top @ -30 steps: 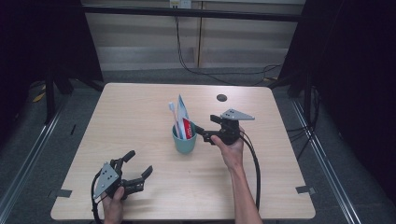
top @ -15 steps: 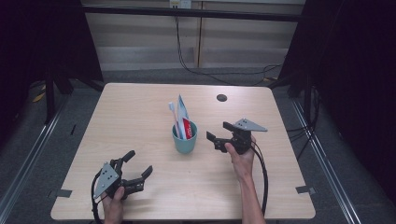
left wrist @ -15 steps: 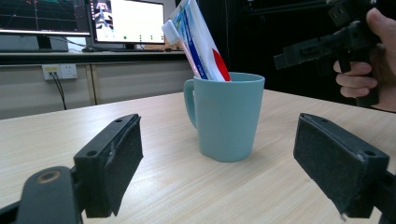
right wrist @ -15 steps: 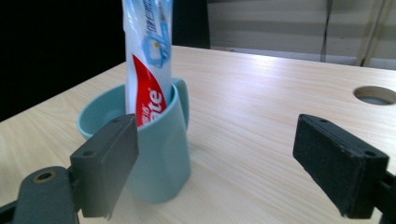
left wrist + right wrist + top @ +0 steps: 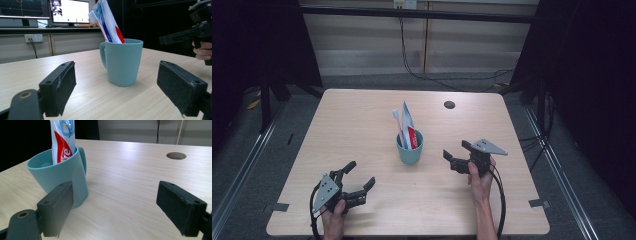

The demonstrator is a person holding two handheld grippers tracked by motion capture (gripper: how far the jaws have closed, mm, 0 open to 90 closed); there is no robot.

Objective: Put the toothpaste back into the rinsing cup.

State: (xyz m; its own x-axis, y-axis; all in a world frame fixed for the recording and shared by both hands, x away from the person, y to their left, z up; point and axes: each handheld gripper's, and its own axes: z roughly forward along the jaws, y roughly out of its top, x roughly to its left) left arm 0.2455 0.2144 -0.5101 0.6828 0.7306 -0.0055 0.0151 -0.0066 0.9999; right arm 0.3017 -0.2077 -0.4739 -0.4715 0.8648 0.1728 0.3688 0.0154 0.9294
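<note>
teal ceramic mug upright at centre of light wooden table; handle faces away from person. white-red toothpaste tube and white toothbrush lean inside mug, held upright by rim. right gripper just right of mug, jaws spread, empty, aimed at mug: judged ready for grasp. left gripper near-left of mug, well apart, jaws spread, empty, parked on table.

This looks like a lab. A bare wooden table stands between dark curtains, with cables on the wall and computer screens behind.
</note>
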